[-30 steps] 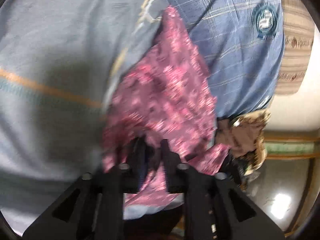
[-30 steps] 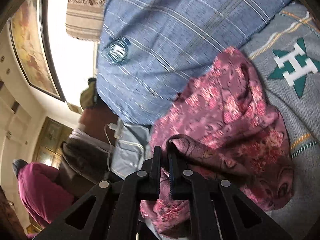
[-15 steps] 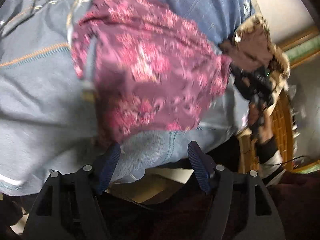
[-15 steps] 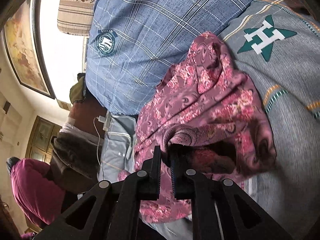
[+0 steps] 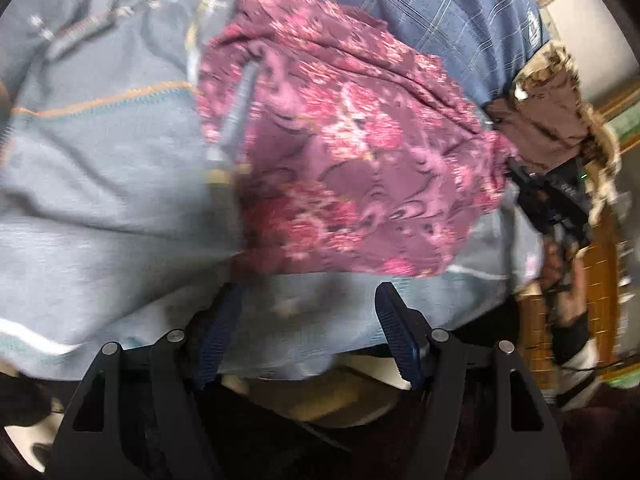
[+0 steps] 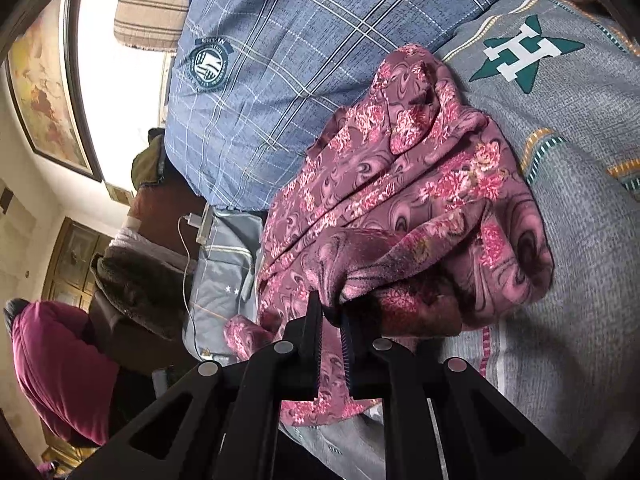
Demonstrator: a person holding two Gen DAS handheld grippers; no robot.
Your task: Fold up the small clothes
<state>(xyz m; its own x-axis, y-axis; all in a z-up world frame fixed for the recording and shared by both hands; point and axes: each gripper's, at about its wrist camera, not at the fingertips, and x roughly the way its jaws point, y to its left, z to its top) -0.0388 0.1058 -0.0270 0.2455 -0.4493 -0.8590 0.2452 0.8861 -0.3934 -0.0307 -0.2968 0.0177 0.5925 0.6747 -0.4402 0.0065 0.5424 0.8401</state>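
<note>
Between right hand-held gripper [image 6: 331, 312] jaws: floral garment [image 6: 400, 208].

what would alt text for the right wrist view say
The right gripper is clamped on a fold of a maroon floral-print garment bunched on a grey bedspread with a green star emblem. A blue plaid pillow with a round badge lies behind the garment.

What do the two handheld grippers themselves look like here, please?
The left gripper and the right gripper share a build: matte black angular linkage frames with triangular cut-outs, round silver pivot pins, and dark blue ribbed pads lining the fingers. No cables or markings show.
</note>
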